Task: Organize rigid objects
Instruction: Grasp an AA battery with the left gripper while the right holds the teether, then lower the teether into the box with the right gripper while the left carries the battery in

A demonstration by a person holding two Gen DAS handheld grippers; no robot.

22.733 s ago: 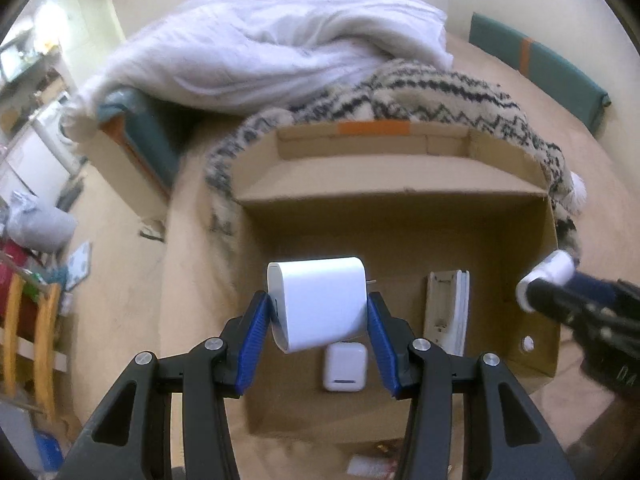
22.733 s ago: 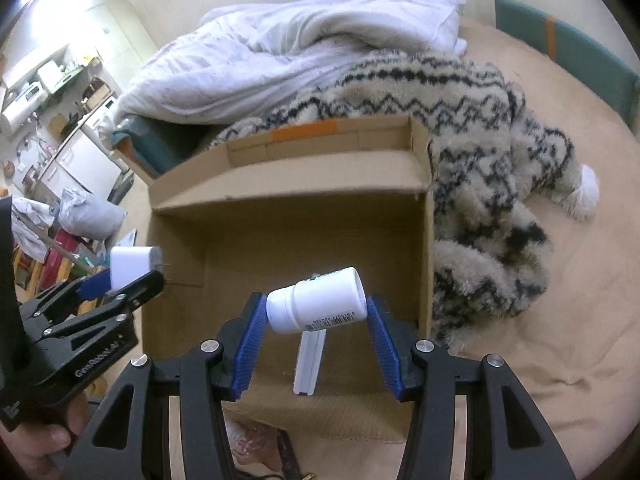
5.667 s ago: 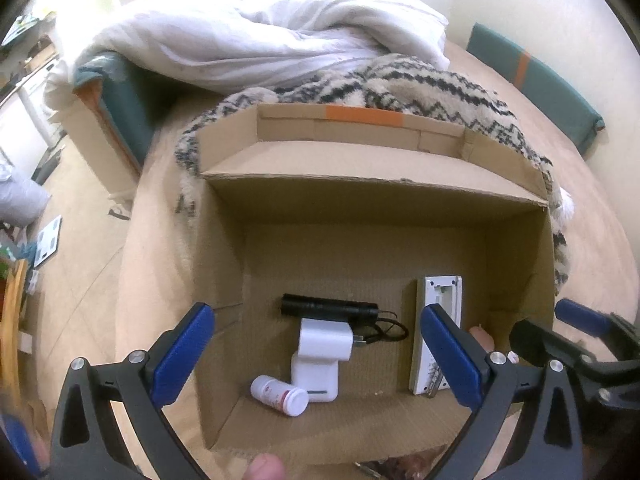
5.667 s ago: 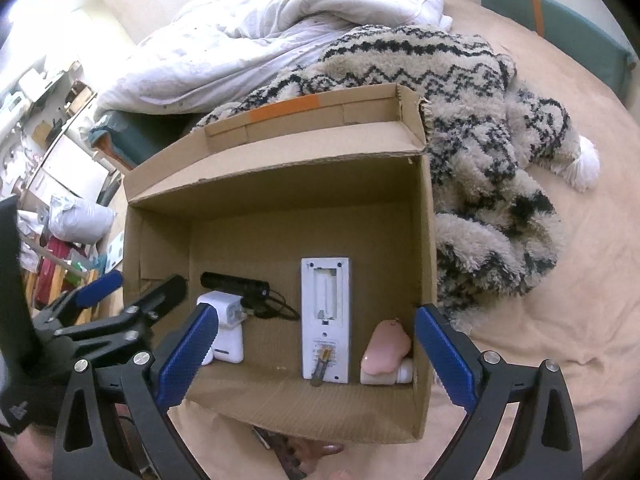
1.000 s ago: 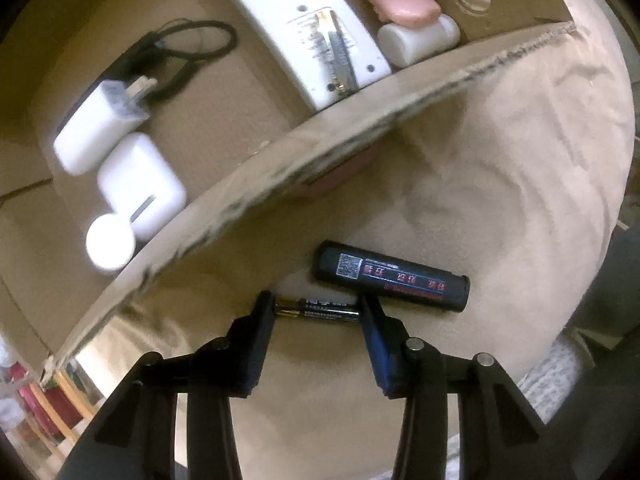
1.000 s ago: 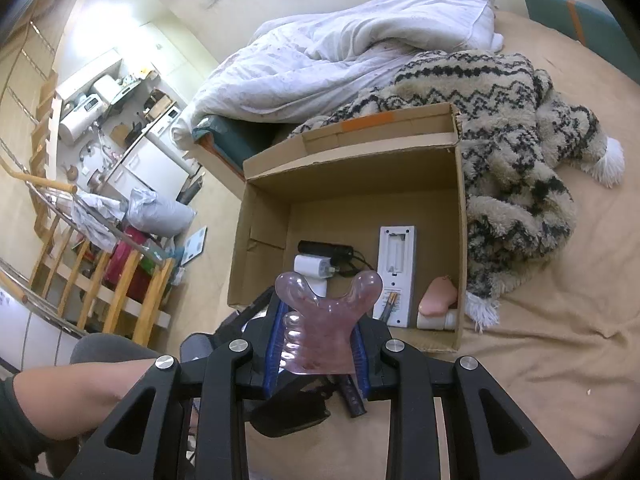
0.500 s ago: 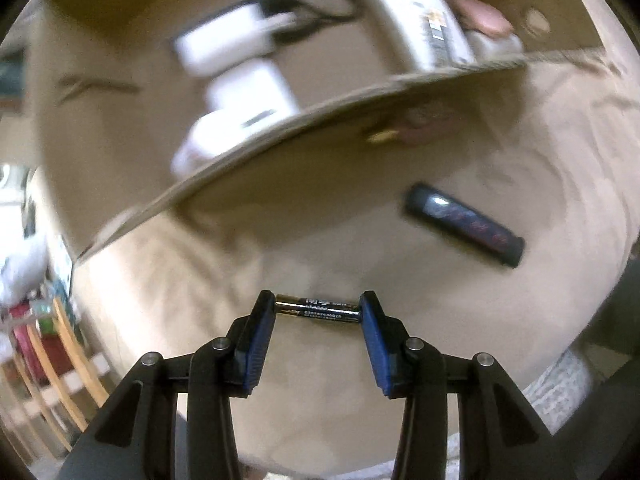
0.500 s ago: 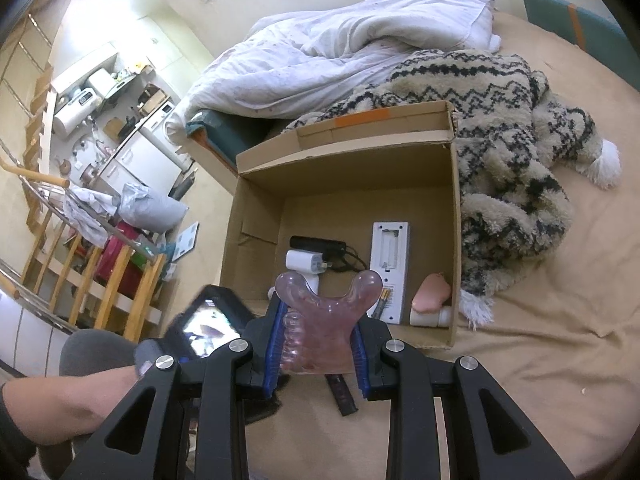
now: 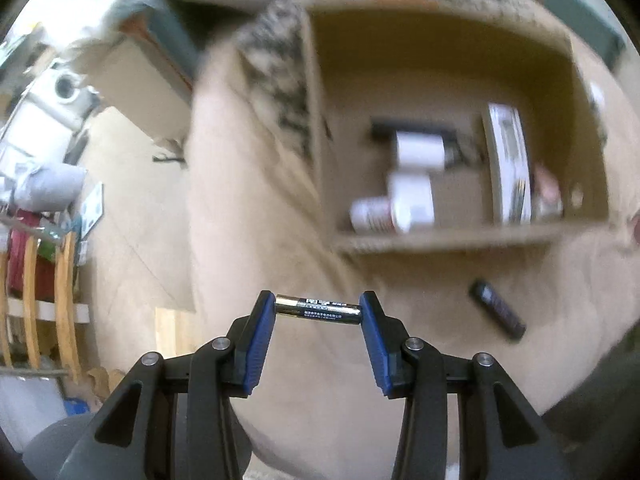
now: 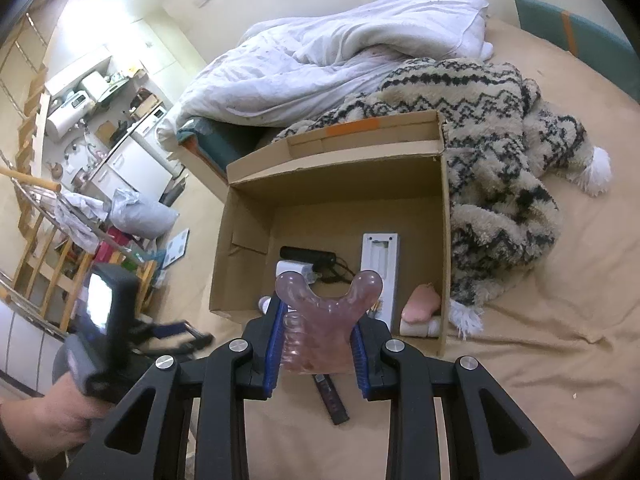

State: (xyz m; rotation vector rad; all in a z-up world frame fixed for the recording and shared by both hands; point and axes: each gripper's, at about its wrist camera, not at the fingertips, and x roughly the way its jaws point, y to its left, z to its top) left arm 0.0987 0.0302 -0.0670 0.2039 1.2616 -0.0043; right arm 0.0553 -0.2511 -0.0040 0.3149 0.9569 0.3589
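Observation:
My left gripper (image 9: 318,312) is shut on a black and gold battery (image 9: 318,310), held end to end, raised above the bed in front of the cardboard box (image 9: 440,240). My right gripper (image 10: 318,336) is shut on a pink Y-shaped massage tool (image 10: 320,320), held above the box's near wall (image 10: 232,314). The box holds a white remote (image 10: 380,268), a black cylinder (image 10: 306,257), a white charger (image 10: 294,269) and a pink item (image 10: 420,306). A black stick-shaped device (image 10: 332,398) lies on the bed in front of the box; it also shows in the left wrist view (image 9: 498,314).
A patterned fleece blanket (image 10: 500,152) lies right of the box and a white duvet (image 10: 340,64) behind it. The bed's left edge drops to a floor with a wooden rack (image 10: 44,256) and clutter. The left gripper (image 10: 176,332) shows blurred at the left.
My left gripper has lifted the battery off the bed and swung up to face the box. My right gripper holds the pink tool nearly still.

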